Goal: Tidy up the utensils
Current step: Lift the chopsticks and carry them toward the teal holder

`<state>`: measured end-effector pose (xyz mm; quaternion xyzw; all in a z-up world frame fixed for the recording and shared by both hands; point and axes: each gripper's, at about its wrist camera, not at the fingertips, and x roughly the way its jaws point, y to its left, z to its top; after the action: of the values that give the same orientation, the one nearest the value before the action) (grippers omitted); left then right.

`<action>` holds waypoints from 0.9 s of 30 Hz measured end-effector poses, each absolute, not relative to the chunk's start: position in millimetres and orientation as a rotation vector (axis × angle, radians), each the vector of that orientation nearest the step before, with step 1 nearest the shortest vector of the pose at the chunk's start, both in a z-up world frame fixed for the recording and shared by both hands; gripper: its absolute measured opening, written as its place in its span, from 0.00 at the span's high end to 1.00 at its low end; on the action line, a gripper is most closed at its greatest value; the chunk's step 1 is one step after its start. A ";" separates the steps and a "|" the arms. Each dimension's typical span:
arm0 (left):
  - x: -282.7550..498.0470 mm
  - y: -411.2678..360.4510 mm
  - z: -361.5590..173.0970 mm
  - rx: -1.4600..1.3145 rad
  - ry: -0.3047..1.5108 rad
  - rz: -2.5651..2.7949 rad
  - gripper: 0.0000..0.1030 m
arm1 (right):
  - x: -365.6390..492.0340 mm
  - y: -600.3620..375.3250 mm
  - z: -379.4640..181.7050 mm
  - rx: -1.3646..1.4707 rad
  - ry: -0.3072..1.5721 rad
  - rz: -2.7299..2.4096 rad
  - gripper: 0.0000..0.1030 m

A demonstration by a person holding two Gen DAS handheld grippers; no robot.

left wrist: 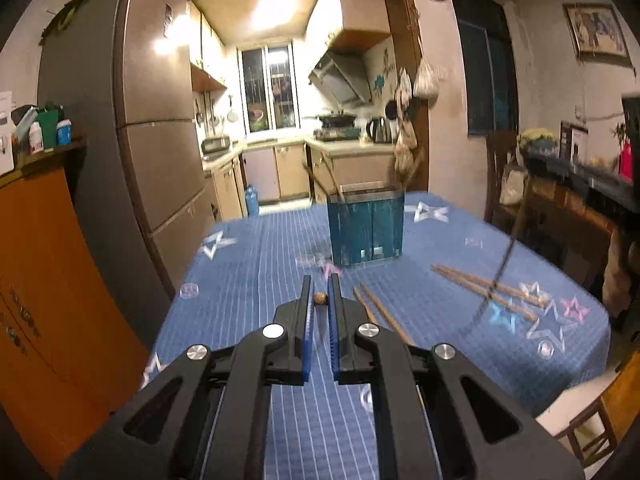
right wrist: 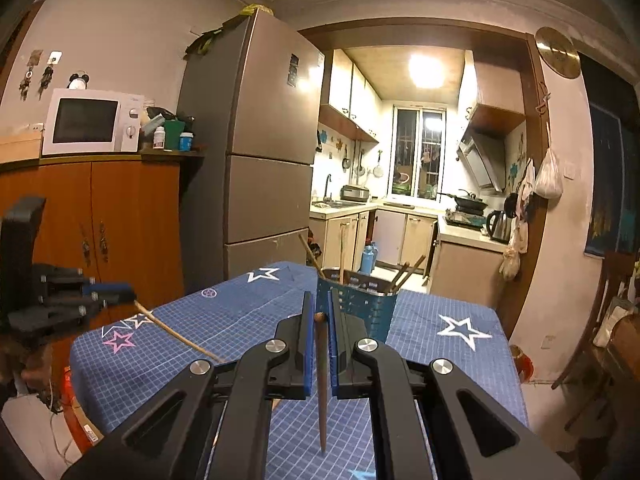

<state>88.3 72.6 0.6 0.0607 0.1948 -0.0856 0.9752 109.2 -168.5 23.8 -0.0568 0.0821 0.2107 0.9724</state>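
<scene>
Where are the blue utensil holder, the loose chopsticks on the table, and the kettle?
blue utensil holder (left wrist: 366,230): left wrist view, front wall.
loose chopsticks (left wrist: 486,290): left wrist view, middle of the pair.
kettle (right wrist: 499,225): right wrist view, body.

Left wrist view: utensil holder (left wrist: 366,229) is set on table (left wrist: 256,264) at 12 o'clock, chopsticks standing in it. Chopstick pair (left wrist: 382,312) is laid at 1 o'clock, second pair (left wrist: 486,290) at 2 o'clock. Refrigerator (left wrist: 160,120) is placed at 10 o'clock, behind the table.
</scene>
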 end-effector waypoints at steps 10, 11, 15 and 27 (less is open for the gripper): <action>137.0 70.2 62.2 0.116 0.378 -0.206 0.95 | 151.2 -182.4 70.5 -0.042 0.181 0.493 0.93; 143.2 69.7 67.6 0.113 0.384 -0.211 0.95 | 156.3 -183.6 73.8 -0.030 0.186 0.498 0.93; 163.8 66.4 89.3 0.103 0.400 -0.230 0.95 | 185.2 -192.1 93.1 0.028 0.192 0.505 0.93; 225.6 50.2 149.1 0.067 0.403 -0.252 0.95 | 247.6 -189.7 165.5 0.036 0.122 0.459 0.93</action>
<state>225.6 50.2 149.1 0.0334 0.1997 -0.1247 0.9713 247.6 -189.7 165.5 0.0178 0.0605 0.2273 0.9718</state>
